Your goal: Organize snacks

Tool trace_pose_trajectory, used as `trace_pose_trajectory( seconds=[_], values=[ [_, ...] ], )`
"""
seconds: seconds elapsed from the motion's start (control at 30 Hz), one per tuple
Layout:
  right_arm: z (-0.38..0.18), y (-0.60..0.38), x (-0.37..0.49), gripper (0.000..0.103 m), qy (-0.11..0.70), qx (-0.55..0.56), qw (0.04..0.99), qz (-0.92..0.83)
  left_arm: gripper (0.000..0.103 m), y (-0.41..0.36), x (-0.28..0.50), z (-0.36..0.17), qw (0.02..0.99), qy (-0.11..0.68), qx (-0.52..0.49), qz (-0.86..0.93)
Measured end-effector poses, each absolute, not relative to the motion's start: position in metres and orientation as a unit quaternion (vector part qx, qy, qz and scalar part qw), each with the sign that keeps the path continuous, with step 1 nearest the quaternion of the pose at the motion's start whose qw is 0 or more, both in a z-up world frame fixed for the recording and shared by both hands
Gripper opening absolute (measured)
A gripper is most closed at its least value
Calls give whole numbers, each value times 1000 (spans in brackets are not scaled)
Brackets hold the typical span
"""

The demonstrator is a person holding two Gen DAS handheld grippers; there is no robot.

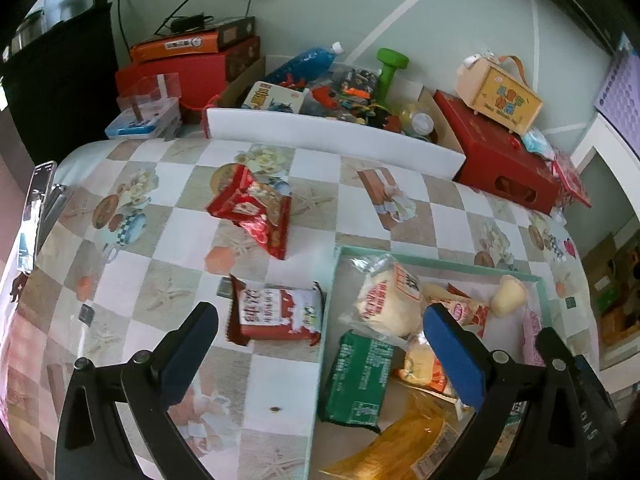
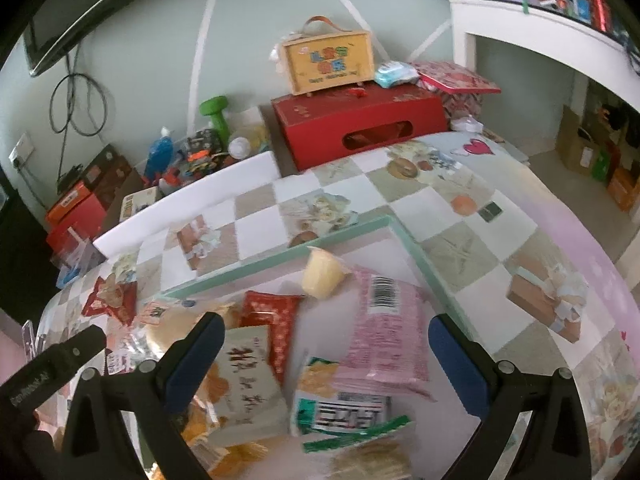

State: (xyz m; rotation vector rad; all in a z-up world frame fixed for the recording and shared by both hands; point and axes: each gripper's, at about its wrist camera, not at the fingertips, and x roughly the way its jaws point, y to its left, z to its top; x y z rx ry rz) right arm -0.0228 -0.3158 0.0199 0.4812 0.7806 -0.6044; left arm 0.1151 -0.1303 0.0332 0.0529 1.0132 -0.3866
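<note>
Above the checkered table, the left gripper is tilting steeply downward, its blue-padded fingers standing wide with nothing pinched between them; one is hanging over bare tablecloth and the other over the mint-rimmed tray. Over the tray's inside, the right gripper is pointing down at a similar slant, its fingers likewise spread wide and gripping nothing (packets are lying below the gap, untouched). Outside the tray, just beside its left rim, a red-and-white snack pack is lying flat with large Chinese characters on its face, too distorted to read, its long axis running roughly across the left wrist view. Farther back on the table, a red crinkled packet is resting, well apart from the tray and angled diagonally. Inside the tray, a green packet is lying with its long axis running away from the camera, beside a clear-wrapped pale bun bearing a red printed label. A pink packet showing a barcode is pointing toward the tray's far corner, and a beige packet is showing bold black brush characters. Behind, a wooden handled box is sitting on a red carton.
</note>
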Motion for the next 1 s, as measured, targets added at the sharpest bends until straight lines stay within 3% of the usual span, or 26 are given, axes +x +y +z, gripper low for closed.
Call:
trace_pose_trajectory(
  seconds=[0.53,1.0],
  values=[
    [24,-236,28,103,393,189,879,-193,102,-39,153,30,864,491,-17,-113],
    [10,-233,35,103,421,182,867,-192,102,-80,165,-20,833,532,22,-152]
  ],
)
